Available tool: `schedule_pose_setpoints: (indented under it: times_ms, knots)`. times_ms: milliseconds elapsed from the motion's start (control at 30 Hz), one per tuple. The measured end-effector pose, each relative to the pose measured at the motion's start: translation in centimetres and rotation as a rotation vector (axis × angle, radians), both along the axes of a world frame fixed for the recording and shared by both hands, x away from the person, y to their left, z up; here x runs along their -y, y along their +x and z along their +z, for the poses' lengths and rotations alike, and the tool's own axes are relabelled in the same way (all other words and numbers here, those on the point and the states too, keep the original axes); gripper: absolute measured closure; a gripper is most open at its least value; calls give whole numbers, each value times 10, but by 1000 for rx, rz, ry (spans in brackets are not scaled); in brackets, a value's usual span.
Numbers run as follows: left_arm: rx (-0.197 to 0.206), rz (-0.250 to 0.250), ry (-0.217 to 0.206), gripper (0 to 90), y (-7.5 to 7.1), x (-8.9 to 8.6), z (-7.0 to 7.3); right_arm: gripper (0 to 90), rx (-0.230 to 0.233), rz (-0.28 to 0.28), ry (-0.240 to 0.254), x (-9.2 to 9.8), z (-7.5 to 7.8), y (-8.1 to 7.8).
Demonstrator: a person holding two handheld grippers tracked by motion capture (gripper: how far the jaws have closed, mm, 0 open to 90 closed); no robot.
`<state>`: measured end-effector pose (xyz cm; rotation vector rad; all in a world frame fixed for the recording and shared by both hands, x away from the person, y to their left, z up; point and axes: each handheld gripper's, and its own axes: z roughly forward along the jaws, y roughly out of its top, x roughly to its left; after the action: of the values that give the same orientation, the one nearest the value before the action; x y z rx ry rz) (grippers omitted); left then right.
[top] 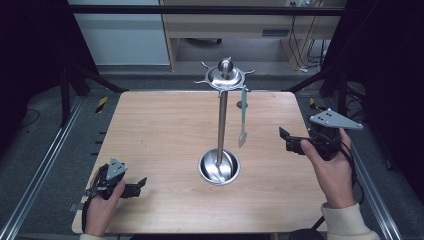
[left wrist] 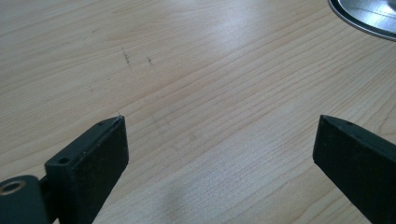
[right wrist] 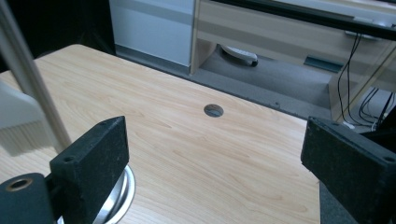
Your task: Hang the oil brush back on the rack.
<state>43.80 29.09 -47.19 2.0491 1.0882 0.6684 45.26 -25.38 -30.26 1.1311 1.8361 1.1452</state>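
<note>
A steel utensil stand [top: 221, 120] rose from its round base [top: 218, 166] at the middle of the bench [top: 150, 130]; a pale spatula [top: 243, 117] hung from a hook on the stand's top ring, its long axis vertical, blade downward, well above the wood. The right claw [top: 288, 141] stood released, nothing between its jaws, level with the blade and to its right, pointing toward it; the spatula lay nearer this hand. The left claw [top: 136, 186], also released and empty, rested at the near left corner, well apart from the stand.
</note>
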Motion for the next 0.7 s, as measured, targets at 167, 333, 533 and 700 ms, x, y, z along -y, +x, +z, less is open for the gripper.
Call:
schedule_pose_setpoints:
  times_ms: [167,333,533,700]
  knots:
    - [0,1,-1,31,0,0,0,95,-20,-34,-3,4,-16,5]
    - [0,-1,1,31,0,0,0,99,-48,-53,-1,6,-29,8]
    - [0,0,0,31,0,0,0,101,-80,-56,-6,7,-43,12]
    - [-1,-2,1,31,0,1,0,101,-102,-54,-13,6,-55,13]
